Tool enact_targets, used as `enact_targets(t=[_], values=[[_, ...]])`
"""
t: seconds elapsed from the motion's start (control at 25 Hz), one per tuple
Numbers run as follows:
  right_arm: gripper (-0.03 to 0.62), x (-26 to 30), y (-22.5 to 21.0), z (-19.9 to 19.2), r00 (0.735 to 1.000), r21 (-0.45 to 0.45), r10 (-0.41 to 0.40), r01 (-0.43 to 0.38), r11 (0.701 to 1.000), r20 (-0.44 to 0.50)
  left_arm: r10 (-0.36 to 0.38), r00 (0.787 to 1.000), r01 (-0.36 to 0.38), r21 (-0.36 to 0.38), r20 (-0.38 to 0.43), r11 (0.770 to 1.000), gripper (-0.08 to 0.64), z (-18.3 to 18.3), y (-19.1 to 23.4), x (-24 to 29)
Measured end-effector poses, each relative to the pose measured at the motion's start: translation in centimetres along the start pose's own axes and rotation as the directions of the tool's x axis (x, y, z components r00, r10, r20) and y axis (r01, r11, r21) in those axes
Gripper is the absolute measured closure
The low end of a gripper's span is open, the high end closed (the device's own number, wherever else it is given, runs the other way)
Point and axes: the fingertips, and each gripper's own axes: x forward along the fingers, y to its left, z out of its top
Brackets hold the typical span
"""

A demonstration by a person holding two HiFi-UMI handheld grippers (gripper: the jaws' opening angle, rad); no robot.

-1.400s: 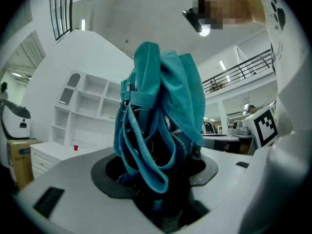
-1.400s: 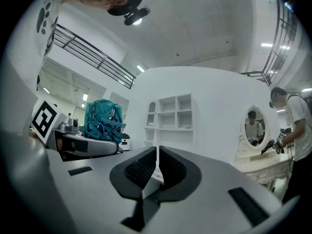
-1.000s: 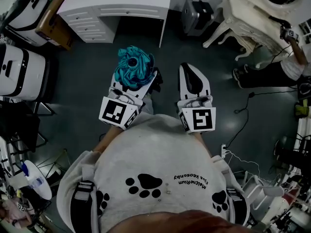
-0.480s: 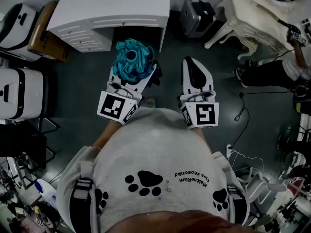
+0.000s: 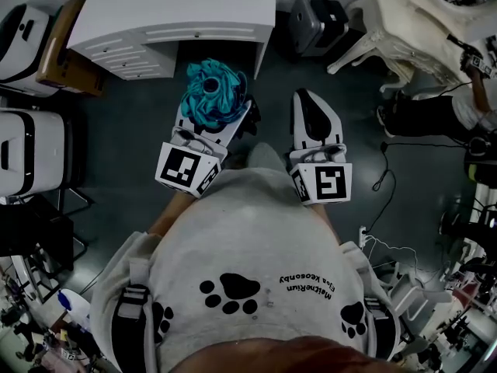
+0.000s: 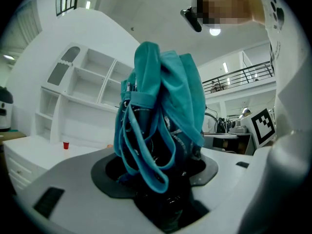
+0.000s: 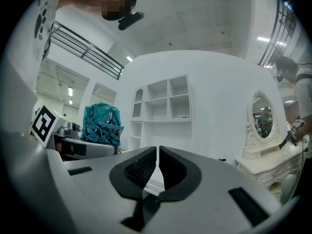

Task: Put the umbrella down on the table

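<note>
A folded teal umbrella [image 5: 211,95] stands upright between the jaws of my left gripper [image 5: 217,115], which is shut on its dark handle end. In the left gripper view the umbrella [image 6: 161,111] fills the middle, and the left gripper [image 6: 161,182] clamps its base. My right gripper [image 5: 307,101] is held level beside it, shut with nothing in it; its pads [image 7: 141,167] almost meet. From the right gripper view the umbrella [image 7: 101,123] shows at the left. The white desk [image 5: 178,6] lies just ahead of both grippers.
A white shelf unit [image 7: 165,101] stands on the desk against the wall. A white dressing table with a mirror [image 5: 419,14] and a person [image 5: 466,92] are at the right. A grey case [image 5: 314,18], white machines [image 5: 23,142], a wooden box [image 5: 66,45] and floor cables [image 5: 388,169] surround the spot.
Both grippers and the person have moved forward toward the white desk, which now sits closer. The umbrella stays gripped in the left gripper; the right stays shut.
</note>
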Motion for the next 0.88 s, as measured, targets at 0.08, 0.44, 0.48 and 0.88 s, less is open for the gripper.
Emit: enact_targets(t=[0.08,0.44,0.48,0.88], values=[[0.551,0.4,0.2,0.0,1.000,-0.001,0.011,-0.011,1.000,0.000,-0.002,1.000,0.002,-0.008,-0.001,1.000,0.291,-0.1,0.2,0.1],[0.551,3.9,-1.4,-1.1,0.999,0.010,0.043,-0.043,0.999,0.017,0.017,1.000,-0.017,0.007,-0.009,1.000,0.291,-0.9,2.2,3.1],[0.551,4.6,-2.0,-1.2,0.999,0.014,0.046,-0.046,0.999,0.018,0.019,1.000,-0.019,0.007,-0.012,1.000,0.291,-1.0,2.6,3.8],[0.551,15.7,-8.5,-1.7,0.997,0.024,0.079,-0.079,0.997,0.007,0.055,0.998,-0.055,-0.022,0.021,0.998,0.291,0.4,9.2,14.0]])
